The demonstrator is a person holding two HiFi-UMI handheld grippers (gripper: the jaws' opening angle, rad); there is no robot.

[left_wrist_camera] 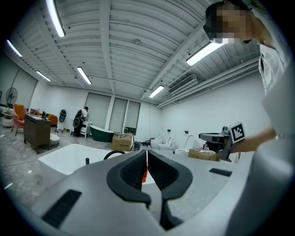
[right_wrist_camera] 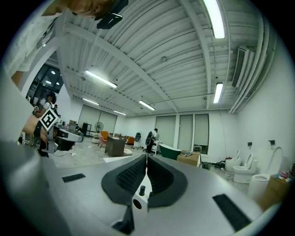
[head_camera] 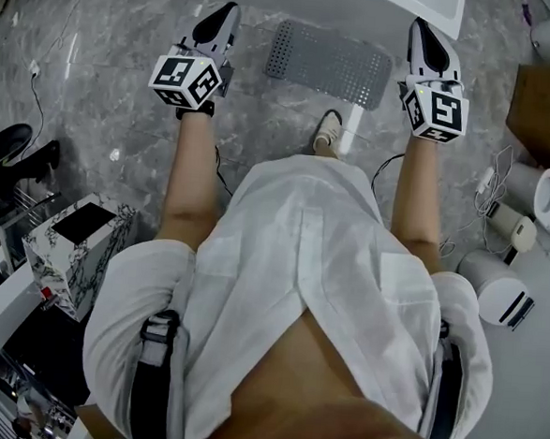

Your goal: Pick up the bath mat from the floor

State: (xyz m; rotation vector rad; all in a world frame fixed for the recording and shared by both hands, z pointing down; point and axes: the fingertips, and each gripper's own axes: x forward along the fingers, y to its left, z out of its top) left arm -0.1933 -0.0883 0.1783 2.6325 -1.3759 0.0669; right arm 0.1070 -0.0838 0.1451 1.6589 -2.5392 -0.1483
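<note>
From the head view: found the bath mat (head_camera: 331,63) flat on the marble floor (head_camera: 107,71), between the left gripper (head_camera: 225,13) and the right gripper (head_camera: 422,29), touched by neither, and just ahead of a shoe (head_camera: 328,131). Saw both bare forearms stretched forward side by side, each gripper pointing away from the body with its marker cube facing up. Noted the mat as a grey rectangle covered in rows of small holes or studs (could not tell which), lying at a slight slant with its right end nearer the body.

From the left gripper view: saw ribbed black jaws pressed together with nothing between them, aimed roughly level over a white bathtub (left_wrist_camera: 64,159). Caught the right gripper off to the right, held out on a forearm.

From the right gripper view: saw the jaws likewise closed tight and empty, pointed level across the room, with the left gripper at the left edge.
</note>
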